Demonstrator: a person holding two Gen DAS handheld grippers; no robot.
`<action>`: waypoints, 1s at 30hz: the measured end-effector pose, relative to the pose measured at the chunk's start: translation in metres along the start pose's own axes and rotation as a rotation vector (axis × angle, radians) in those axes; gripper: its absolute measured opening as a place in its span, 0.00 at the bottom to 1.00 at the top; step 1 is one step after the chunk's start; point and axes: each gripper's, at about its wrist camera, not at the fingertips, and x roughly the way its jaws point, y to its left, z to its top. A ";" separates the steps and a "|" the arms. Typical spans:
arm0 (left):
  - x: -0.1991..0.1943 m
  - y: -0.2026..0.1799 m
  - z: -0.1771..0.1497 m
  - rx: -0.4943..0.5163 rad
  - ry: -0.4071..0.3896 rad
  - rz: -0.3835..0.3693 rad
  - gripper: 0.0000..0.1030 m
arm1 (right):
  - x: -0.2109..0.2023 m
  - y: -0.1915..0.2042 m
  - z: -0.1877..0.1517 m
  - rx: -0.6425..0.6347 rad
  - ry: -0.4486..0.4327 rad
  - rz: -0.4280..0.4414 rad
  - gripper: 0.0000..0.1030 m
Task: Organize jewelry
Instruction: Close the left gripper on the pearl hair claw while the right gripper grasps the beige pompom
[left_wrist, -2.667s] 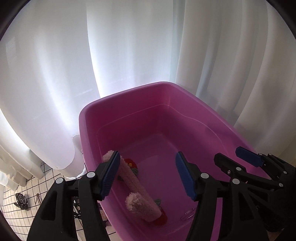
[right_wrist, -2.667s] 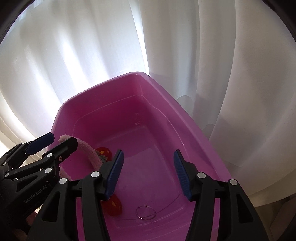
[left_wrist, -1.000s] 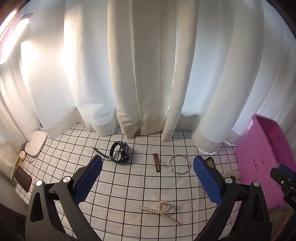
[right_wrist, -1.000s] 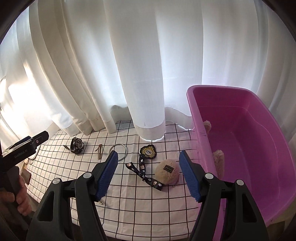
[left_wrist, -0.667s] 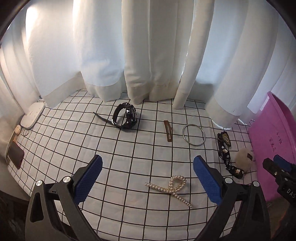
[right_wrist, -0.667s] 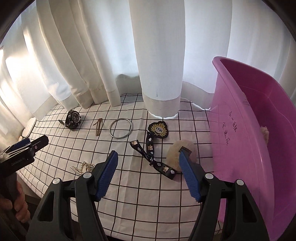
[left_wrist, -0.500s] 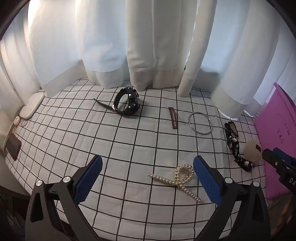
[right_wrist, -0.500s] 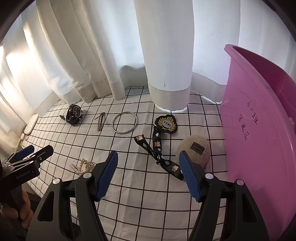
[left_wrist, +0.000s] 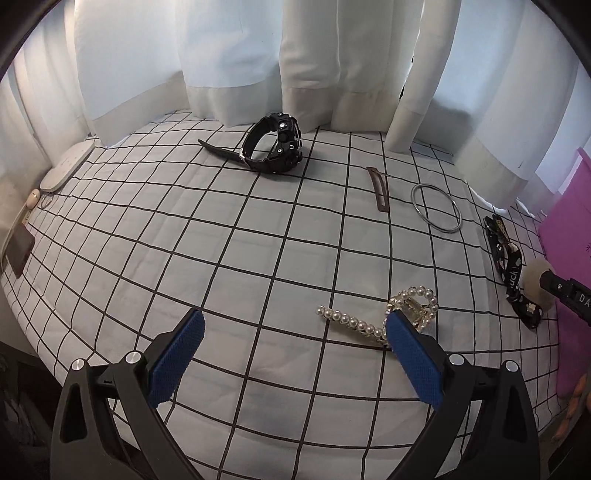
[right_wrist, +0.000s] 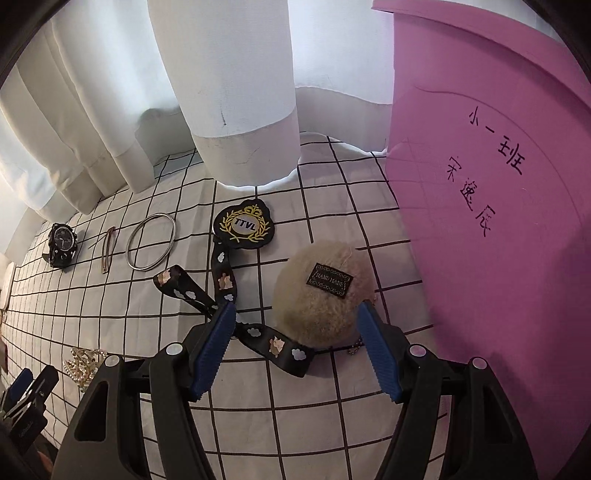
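My left gripper is open and low over the checked cloth; its right finger is beside a pearl hair clip. Farther off lie a black watch, a brown barrette and a silver bangle. My right gripper is open with its jaws on either side of a beige pompom that has a black strap and a TTVL badge. The pink tub stands just right of it.
White curtains hang along the table's far edge. A white power strip and a dark phone lie at the left edge. The right gripper's tip shows at the right of the left wrist view.
Both grippers left the tub, swung left and came down toward the cloth. The left one closed in on the pearl clip, the right one on the pompom. Both stayed open.
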 end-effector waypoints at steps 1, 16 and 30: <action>0.001 -0.002 0.000 0.004 0.000 0.001 0.94 | 0.003 -0.001 0.000 0.001 0.002 -0.004 0.64; 0.016 -0.044 -0.012 0.087 0.009 -0.014 0.94 | 0.027 -0.012 0.003 0.018 0.026 -0.051 0.64; 0.041 -0.064 -0.016 0.124 0.027 0.005 0.94 | 0.051 -0.007 0.009 0.020 0.042 -0.086 0.64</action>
